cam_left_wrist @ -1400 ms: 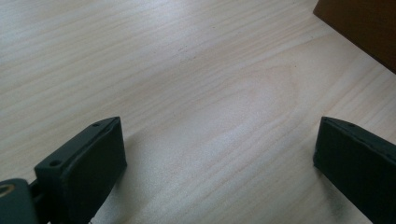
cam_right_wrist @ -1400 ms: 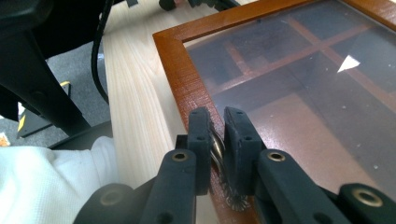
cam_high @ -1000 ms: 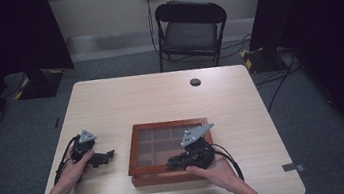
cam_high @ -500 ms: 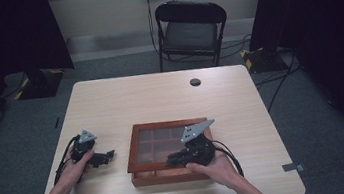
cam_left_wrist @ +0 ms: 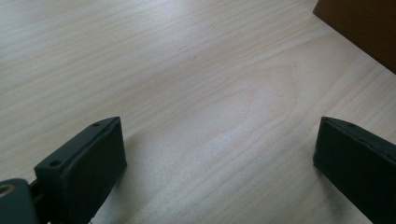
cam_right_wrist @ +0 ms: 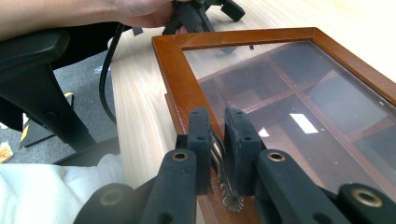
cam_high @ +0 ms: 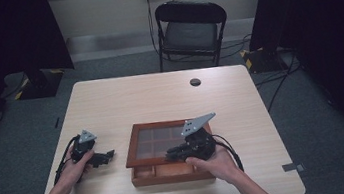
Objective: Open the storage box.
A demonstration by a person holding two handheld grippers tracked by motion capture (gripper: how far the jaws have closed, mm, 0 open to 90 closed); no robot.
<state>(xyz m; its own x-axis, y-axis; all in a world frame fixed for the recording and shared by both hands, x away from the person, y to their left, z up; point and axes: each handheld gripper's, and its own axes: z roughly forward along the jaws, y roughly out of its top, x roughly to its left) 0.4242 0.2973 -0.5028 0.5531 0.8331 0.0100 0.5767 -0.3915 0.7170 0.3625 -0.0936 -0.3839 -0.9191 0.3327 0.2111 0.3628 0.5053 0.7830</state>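
Observation:
A brown wooden box (cam_high: 170,174) with a glass-paned lid (cam_high: 163,139) lies near the table's front edge in the high view. My right gripper (cam_high: 171,153) is shut on the small metal clasp (cam_right_wrist: 225,179) at the lid's front rim. It holds that rim a little above the base, so the front compartments show. In the right gripper view the lid frame (cam_right_wrist: 176,74) runs away from the right gripper (cam_right_wrist: 217,127). My left gripper (cam_high: 109,155) rests open on the table left of the box. Between the left gripper (cam_left_wrist: 219,154) jaws is only bare wood, with a box corner (cam_left_wrist: 364,23) beyond.
A small black round disc (cam_high: 195,82) sits on the pale wooden table (cam_high: 125,103) at the back. A black folding chair (cam_high: 191,29) stands behind the table. Cables lie on the grey floor to the right. Dark curtains hang on both sides.
My right gripper has lifted the lid's front rim slightly, opening a gap over the base. The left gripper has stayed where it was.

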